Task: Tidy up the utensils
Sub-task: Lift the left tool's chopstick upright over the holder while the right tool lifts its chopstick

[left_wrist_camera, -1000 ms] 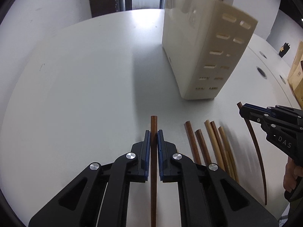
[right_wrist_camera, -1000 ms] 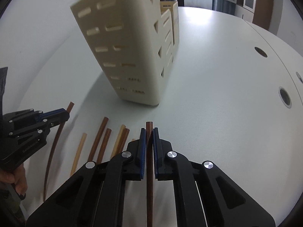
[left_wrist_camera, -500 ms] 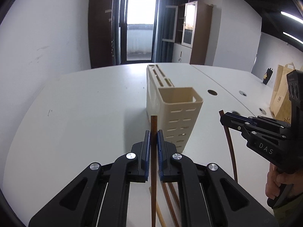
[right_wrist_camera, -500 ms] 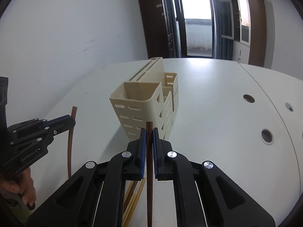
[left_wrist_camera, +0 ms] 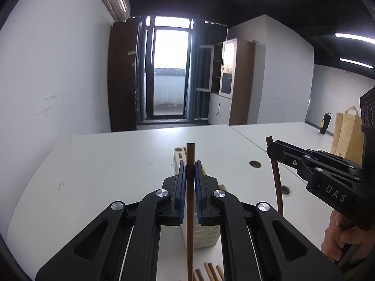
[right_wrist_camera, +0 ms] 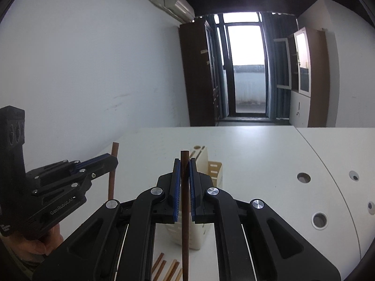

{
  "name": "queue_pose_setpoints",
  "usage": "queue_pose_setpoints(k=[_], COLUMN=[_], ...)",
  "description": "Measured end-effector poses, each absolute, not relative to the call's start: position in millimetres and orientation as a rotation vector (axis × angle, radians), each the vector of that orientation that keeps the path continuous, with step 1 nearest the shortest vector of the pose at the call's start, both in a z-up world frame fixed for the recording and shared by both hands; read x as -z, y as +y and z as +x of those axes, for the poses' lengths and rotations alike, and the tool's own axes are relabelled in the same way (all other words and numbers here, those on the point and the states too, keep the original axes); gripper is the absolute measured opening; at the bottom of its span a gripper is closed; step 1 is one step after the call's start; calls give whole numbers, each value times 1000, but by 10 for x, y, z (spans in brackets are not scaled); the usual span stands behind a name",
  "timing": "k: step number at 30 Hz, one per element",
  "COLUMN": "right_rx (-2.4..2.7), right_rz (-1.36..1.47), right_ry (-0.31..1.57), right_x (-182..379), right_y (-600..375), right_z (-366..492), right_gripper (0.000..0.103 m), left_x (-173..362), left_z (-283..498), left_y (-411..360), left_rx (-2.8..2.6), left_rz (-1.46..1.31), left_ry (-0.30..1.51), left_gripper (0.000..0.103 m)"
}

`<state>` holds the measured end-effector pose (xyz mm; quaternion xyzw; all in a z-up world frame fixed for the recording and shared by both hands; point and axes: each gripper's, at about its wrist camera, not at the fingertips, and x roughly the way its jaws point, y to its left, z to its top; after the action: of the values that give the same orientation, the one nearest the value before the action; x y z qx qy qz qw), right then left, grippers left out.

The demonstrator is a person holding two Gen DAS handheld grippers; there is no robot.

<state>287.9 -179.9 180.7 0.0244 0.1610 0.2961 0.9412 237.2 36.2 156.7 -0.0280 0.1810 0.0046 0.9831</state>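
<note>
Chopstick (left_wrist_camera: 190, 201) clamped upright in left gripper (left_wrist_camera: 190, 166); right gripper (right_wrist_camera: 184, 164) likewise.

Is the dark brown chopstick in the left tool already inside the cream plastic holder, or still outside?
Outside. The dark brown chopstick is clamped upright in the left tool, above the cream plastic holder.

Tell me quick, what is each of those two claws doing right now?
Left gripper: closed on a dark brown chopstick, held upright.
Right gripper: closed on another dark brown chopstick, also upright.
</note>
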Motion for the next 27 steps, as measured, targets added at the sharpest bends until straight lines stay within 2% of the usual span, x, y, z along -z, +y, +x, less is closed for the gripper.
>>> queue_pose_setpoints(k=[13,20,27], right_rx=[-620,-636,-672], right_rz=[129,171,229], right_ry=[51,-167,-188], right_x=[-2439,-2660,-2500], right_y=[-1837,-1892,-1876], right_z=[3086,2968,3237], right_gripper=[8,8,8], left_x=[-2217,-2292,-2072], left_z=[2326,2330,2488], left_y=[202,156,187], left_rx=[-19,-23,-9], left_rz=[-50,-92,-157], left_ry=[20,-143,-174], left_gripper=[7,6,7])
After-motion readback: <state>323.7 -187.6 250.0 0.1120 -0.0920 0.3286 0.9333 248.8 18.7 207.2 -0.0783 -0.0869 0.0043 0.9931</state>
